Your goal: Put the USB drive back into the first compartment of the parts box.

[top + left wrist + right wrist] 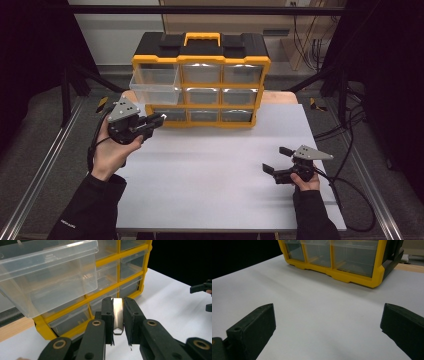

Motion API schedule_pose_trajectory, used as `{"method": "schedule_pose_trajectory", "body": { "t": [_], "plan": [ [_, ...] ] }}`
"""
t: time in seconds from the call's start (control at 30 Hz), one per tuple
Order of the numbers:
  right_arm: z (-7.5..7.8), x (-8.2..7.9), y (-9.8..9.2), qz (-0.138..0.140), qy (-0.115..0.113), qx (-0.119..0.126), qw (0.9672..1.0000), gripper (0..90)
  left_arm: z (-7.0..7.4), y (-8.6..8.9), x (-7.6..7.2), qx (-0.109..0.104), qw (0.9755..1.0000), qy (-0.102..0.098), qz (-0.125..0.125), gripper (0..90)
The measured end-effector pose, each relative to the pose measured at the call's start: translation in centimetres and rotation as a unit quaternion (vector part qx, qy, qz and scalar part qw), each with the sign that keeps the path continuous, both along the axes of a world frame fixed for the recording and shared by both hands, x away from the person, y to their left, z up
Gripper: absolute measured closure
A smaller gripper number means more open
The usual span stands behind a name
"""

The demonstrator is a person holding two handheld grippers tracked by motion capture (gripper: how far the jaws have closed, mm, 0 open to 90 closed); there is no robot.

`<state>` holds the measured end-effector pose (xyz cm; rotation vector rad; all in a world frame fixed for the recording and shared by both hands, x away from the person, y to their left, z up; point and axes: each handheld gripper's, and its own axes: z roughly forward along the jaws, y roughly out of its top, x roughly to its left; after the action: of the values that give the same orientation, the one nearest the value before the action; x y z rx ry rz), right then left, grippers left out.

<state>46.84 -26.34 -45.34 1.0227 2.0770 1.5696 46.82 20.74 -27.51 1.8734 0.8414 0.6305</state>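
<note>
Yellow drawer cabinet (200,80) at the table's (225,200) far edge, its top-left clear drawer (154,85) pulled out, left gripper (159,120) just before it pinching a small metal piece (118,316), right gripper (276,159) well apart, jaws spread.

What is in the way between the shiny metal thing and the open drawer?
Nothing visible is. The left gripper holds the metal piece just below and in front of the pulled-out top-left drawer; only open air shows between them.

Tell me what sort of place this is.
Probably a lab or recording workshop: a yellow drawer cabinet on a white table, metal frame rails at the sides, loose cables on the floor.
</note>
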Motion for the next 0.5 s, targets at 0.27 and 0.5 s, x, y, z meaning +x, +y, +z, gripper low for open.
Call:
{"method": "schedule_pose_trajectory", "body": {
  "t": [0.27,0.5],
  "plan": [
    [0.0,0.0,0.0,0.000,-0.001,0.000,1.0000,0.6,0.9,0.1,0.0,0.002,0.9999,-0.011,0.000,79.0],
    [0.0,0.0,0.0,0.000,0.000,0.000,1.0000,0.6,1.6,0.4,0.0,-0.002,0.9999,-0.014,0.000,79.0]
  ]
}}
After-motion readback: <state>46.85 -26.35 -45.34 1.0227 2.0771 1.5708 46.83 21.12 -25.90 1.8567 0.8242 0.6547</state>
